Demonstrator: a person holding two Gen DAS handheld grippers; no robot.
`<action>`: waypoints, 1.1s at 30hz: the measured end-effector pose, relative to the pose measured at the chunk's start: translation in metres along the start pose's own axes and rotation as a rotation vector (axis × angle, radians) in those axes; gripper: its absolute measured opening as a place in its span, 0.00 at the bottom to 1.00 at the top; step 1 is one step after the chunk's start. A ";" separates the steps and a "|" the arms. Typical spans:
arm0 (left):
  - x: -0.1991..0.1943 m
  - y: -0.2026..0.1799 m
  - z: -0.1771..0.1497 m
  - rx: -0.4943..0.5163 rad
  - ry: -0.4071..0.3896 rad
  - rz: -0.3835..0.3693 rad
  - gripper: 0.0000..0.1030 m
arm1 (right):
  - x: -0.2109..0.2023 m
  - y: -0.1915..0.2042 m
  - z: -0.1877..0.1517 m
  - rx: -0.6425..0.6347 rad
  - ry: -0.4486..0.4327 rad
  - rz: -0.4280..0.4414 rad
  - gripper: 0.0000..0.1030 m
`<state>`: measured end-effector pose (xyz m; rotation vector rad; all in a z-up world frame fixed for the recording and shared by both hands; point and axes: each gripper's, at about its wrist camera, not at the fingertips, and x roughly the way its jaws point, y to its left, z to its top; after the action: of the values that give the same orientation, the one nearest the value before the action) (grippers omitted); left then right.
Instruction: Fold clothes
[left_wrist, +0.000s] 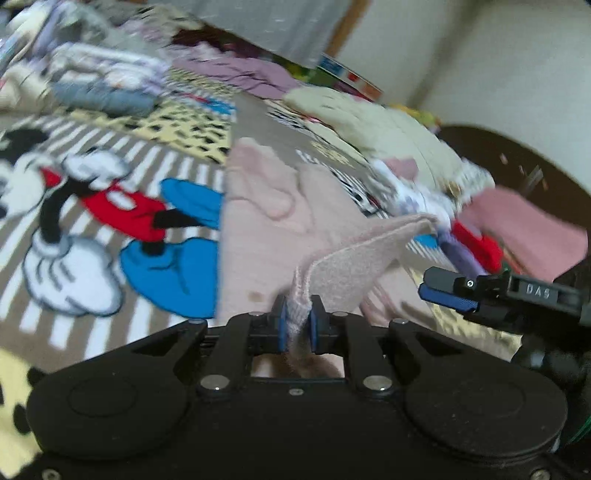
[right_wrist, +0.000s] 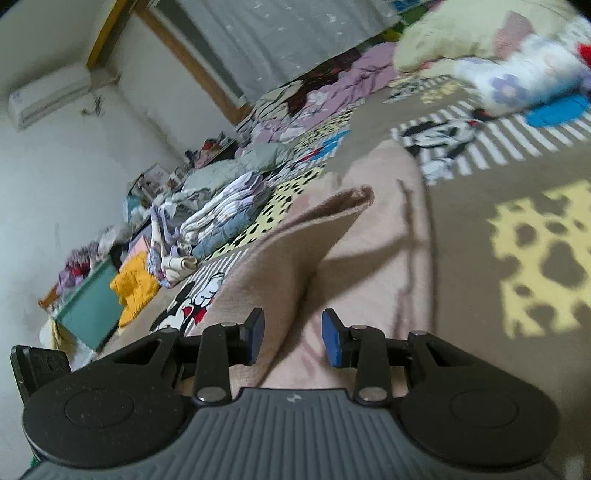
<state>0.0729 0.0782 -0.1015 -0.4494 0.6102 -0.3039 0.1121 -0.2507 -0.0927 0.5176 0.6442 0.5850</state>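
Left wrist view, much smeared by blur, has the left gripper nearest, its blue pads clamped on a bunched edge of the pink garment, which rises from the grip in a raised flap; the cloth below the pads is hidden by the gripper's body. Right of the garment, the right gripper pokes in from the frame edge, its rear cut off. From its own view the right gripper stands partly open just above the pink garment, the pads apart from the cloth and nothing between them. The garment lies spread on the cartoon-print blanket. Beyond the garment, a folded stack of pale clothes sits to the left and a heap of unfolded laundry to the right, too blurred to tell piece from piece.
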 end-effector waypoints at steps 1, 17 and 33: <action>-0.003 0.003 -0.001 -0.030 -0.003 0.000 0.10 | 0.007 0.006 0.003 -0.021 0.007 0.000 0.35; -0.008 0.024 -0.014 -0.272 0.070 -0.051 0.10 | 0.117 0.050 0.053 -0.300 0.089 -0.157 0.35; -0.023 0.018 -0.019 -0.319 0.152 -0.010 0.21 | 0.169 0.063 0.047 -0.502 0.175 -0.351 0.37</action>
<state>0.0463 0.0971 -0.1130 -0.7401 0.8098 -0.2518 0.2326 -0.1088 -0.0899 -0.1190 0.7046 0.4377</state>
